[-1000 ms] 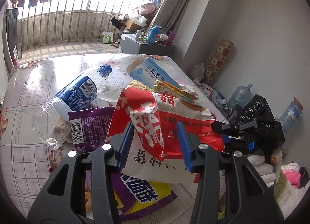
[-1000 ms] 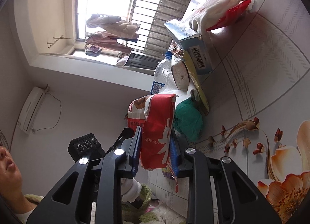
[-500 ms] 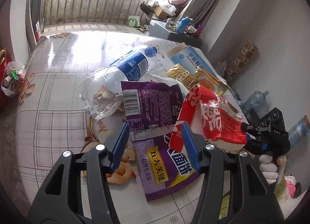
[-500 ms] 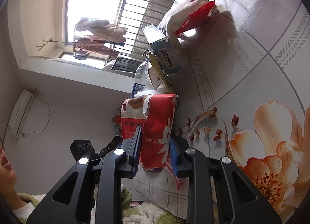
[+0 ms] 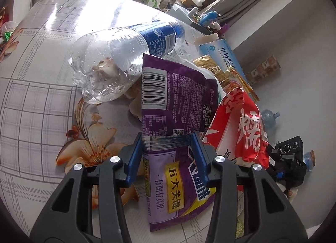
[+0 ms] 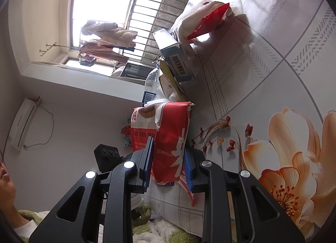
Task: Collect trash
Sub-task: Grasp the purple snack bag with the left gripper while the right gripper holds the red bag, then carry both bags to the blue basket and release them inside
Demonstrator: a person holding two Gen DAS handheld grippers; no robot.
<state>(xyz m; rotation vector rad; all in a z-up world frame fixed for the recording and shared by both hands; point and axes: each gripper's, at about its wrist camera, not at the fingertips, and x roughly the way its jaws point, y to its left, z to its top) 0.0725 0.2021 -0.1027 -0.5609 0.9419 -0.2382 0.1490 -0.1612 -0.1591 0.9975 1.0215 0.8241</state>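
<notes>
So the floral vinyl-covered table (image 5: 37, 87) has a heap of rubbish along its right side. Biggest piece is the crushed clear plastic water bottle with a blue label (image 5: 126, 58), lying on its side at the far left of the heap, its base resting on the top edge of the flat purple foil snack bag with yellow lettering (image 5: 174, 117). Far right of that sit a light blue cardboard medicine box (image 5: 220, 54) and a gold crinkly wrapper (image 5: 216, 70) just beside it.

The red and white plastic packaging bag (image 6: 172, 135) looks like the collection sack here. The right gripper (image 6: 168, 161) is clamped on its edge and holds it at the near right edge of the table, right beside the purple bag.

The left gripper (image 5: 166, 154) has its blue fingers spread, straddling the purple bag's near half, one on each side. Not pinching yet as far as I can tell.

My read: this is the grab step for the purple bag. Next it needs to close on that flat foil, lift it out from under the bottle, and carry it right to the red bag. Foil's slippery, so a firm pinch.
</notes>
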